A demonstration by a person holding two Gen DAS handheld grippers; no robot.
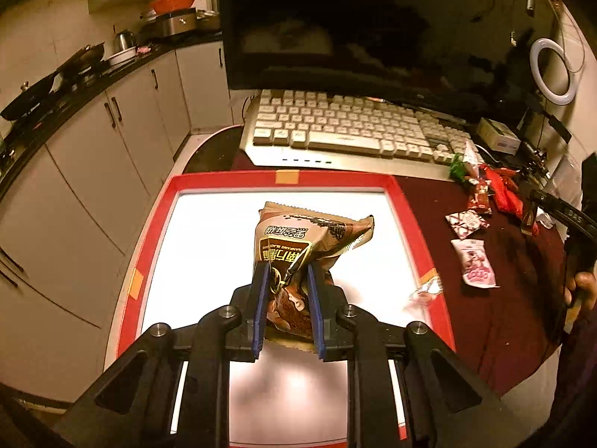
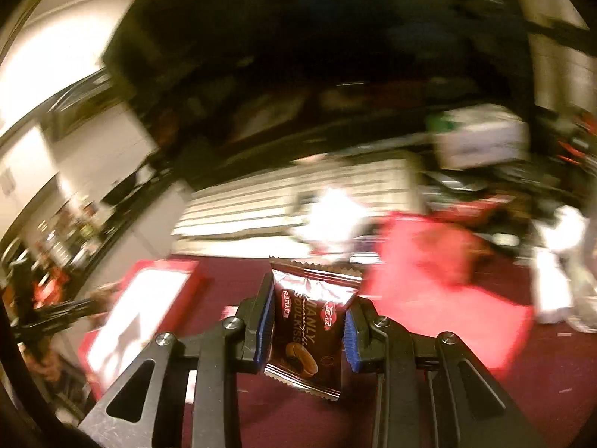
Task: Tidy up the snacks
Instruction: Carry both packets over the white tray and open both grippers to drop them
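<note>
Your left gripper [image 1: 286, 280] is clamped on the lower half of a crinkly brown foil snack bag w/ black-and-gold print [image 1: 298, 257], held above the white-floored, red-rimmed tray [image 1: 406, 205]; bag's top flops free, so a fast swing could peel it out of the blue pads [image 1: 260, 298], and the grip looks off-centre. Your right gripper [image 2: 309, 321] is pinched on a small dark glossy sachet w/ a ring-shaped biscuit printed on it [image 2: 311, 321], over the maroon tablecloth [image 2: 485, 410], the tray's corner off to its left. That view is badly smeared, prob. from speed; slick film plus a shallow pinch means it may slip or twist. Watch also the small pale wrapper [image 1: 425, 291] lying across the tray's right rim, and the loose pink-and-white packets [image 1: 474, 263] nearby: a careless pass cd knock them off.
</note>
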